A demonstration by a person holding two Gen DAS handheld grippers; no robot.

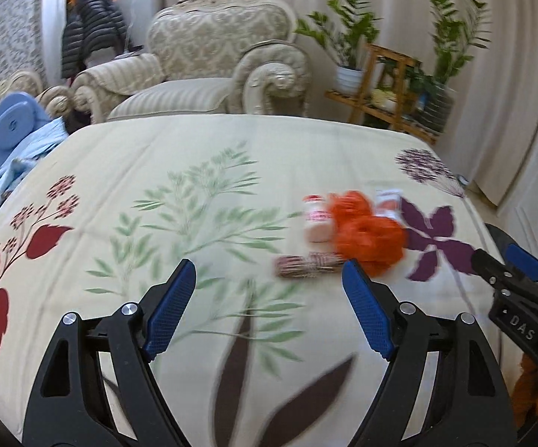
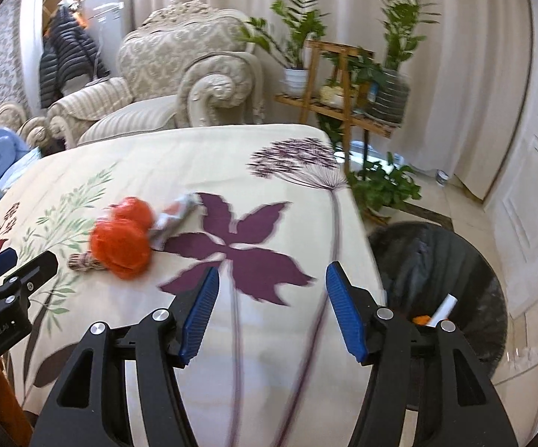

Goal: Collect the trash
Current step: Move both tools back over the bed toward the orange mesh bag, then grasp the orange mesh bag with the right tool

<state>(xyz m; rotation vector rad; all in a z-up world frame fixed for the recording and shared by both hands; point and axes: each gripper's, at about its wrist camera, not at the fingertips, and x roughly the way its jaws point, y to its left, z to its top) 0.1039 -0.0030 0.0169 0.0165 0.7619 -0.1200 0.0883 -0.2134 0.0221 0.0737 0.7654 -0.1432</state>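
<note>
Both grippers, left [image 1: 269, 298] and right [image 2: 271, 307], hang empty with jaws spread, some scraps already in the black bin [image 2: 436, 260] and, near it, the orange bag [image 2: 122, 244] and what look like wrappers waiting on the tablecloth [image 2: 194, 156].

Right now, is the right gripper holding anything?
No, the right gripper is open and empty above the tablecloth, apart from the orange bag.

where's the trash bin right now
In the right wrist view, the dark round trash bin stands on the floor off the right edge of the floral-cloth table, just beyond the right gripper.
</note>
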